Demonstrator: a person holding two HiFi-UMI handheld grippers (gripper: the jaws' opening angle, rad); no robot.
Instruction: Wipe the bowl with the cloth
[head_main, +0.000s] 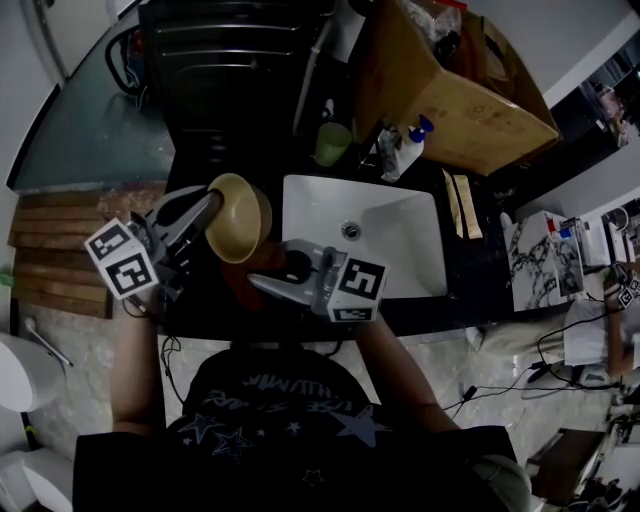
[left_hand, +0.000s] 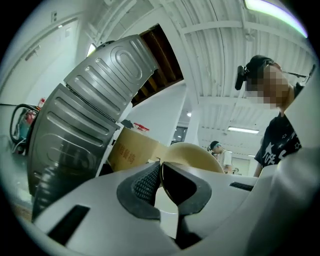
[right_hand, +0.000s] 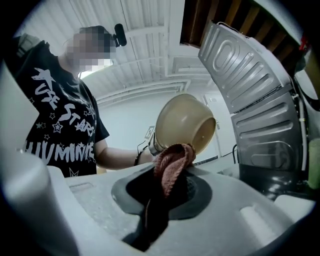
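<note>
Left gripper: jaws nearly closed, pads clamped on the thin rim of the bowl. One pad is inside the rim and one outside. The bowl is tan, off the counter, and tipped on its side. It hangs over the dark counter, just left of the sink.

Right gripper: jaws narrow, pinching a bunched reddish cloth. A folded end of the cloth sticks up past the fingertips, and the rest trails down between the jaws. In the right gripper view, that end sits at the bowl's lower outer wall, close to the rim. It looks to be touching, but I can't confirm that from any view. In the head view, the right gripper is just below and right of the bowl, at the sink's front-left corner. The two grippers are near each other, with the bowl between them.

Around them:
- The sink is white, with the drain showing.
- A green cup and a spray bottle stand behind the sink.
- A cardboard box is behind the bottle, at the back right.
- A ribbed metal panel fills the left of the left gripper view. It also shows at the right of the right gripper view.
- Wooden slats lie at the far left of the counter.

The person's forearm shows behind the bowl in the right gripper view.
</note>
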